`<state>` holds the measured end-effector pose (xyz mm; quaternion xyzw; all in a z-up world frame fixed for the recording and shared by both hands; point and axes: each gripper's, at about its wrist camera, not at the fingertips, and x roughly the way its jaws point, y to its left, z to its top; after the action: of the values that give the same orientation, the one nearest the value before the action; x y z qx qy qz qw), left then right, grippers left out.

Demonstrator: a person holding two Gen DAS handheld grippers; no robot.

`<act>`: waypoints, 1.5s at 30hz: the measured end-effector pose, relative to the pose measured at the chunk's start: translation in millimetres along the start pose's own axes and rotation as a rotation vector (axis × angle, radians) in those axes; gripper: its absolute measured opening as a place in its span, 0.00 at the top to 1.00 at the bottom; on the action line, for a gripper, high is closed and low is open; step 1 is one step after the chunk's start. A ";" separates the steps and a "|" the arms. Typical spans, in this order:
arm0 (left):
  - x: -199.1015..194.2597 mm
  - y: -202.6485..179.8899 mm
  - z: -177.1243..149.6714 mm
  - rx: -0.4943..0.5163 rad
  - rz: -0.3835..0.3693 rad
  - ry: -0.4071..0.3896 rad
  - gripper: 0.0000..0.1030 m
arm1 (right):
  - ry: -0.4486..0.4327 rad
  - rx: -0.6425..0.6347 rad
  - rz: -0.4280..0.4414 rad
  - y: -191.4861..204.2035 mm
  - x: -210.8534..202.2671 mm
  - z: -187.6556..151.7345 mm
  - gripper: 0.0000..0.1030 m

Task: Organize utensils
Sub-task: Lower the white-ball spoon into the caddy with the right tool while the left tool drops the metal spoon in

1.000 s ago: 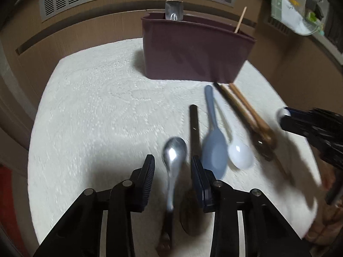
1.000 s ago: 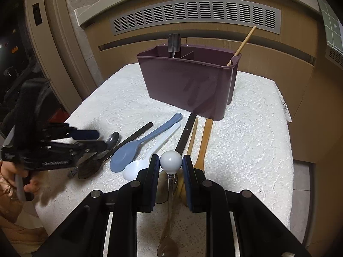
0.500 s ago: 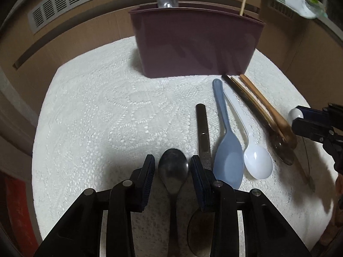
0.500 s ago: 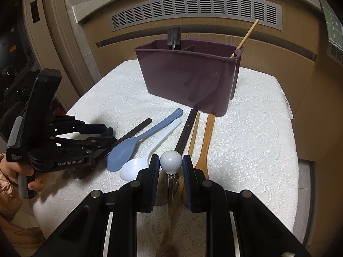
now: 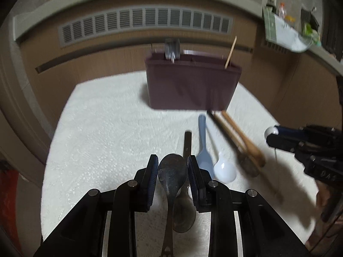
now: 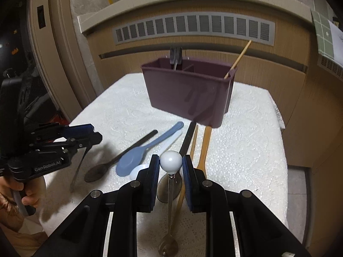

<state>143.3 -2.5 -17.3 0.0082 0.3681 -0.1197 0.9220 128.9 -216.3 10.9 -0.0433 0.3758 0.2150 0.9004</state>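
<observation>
My left gripper (image 5: 172,167) is shut on the bowl of a metal spoon (image 5: 171,173) and holds it above the table, handle hanging down. My right gripper (image 6: 171,166) is shut on the white ball end of a thin metal spoon (image 6: 171,161), whose bowl hangs below. A maroon utensil caddy (image 5: 191,85) stands at the back of the white cloth; it also shows in the right wrist view (image 6: 188,92). It holds a metal utensil (image 6: 175,56) and a wooden stick (image 6: 238,60).
On the white cloth (image 6: 246,141) lie a blue spoon (image 6: 148,147), a white spoon (image 5: 224,171), a dark spoon (image 6: 120,158), a black-handled utensil (image 6: 187,138) and two wooden utensils (image 6: 203,147). A wooden cabinet with a vent (image 6: 193,30) stands behind the table.
Both grippers have risen with their spoons and drawn back from the caddy. The left gripper's spoon is lifted clear of the cloth.
</observation>
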 end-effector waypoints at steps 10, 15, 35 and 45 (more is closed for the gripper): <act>-38.0 -4.6 42.7 -0.021 -0.048 -0.139 0.72 | -0.122 0.001 0.001 4.6 -33.9 28.0 0.81; -68.7 -1.2 105.8 -0.013 -0.116 -0.286 0.72 | -0.264 -0.064 -0.047 4.8 -66.1 83.8 0.81; 43.2 -2.8 219.2 -0.002 -0.144 -0.400 0.72 | -0.256 -0.038 -0.131 -44.7 13.8 169.3 0.81; 104.0 16.7 192.0 -0.068 -0.136 -0.248 0.72 | -0.110 -0.009 -0.099 -53.2 69.0 143.4 0.80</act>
<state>349.8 -28.5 50.6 -0.0630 0.2548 -0.1697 0.9499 288.7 -205.6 60.8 -0.0539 0.3223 0.1740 0.9289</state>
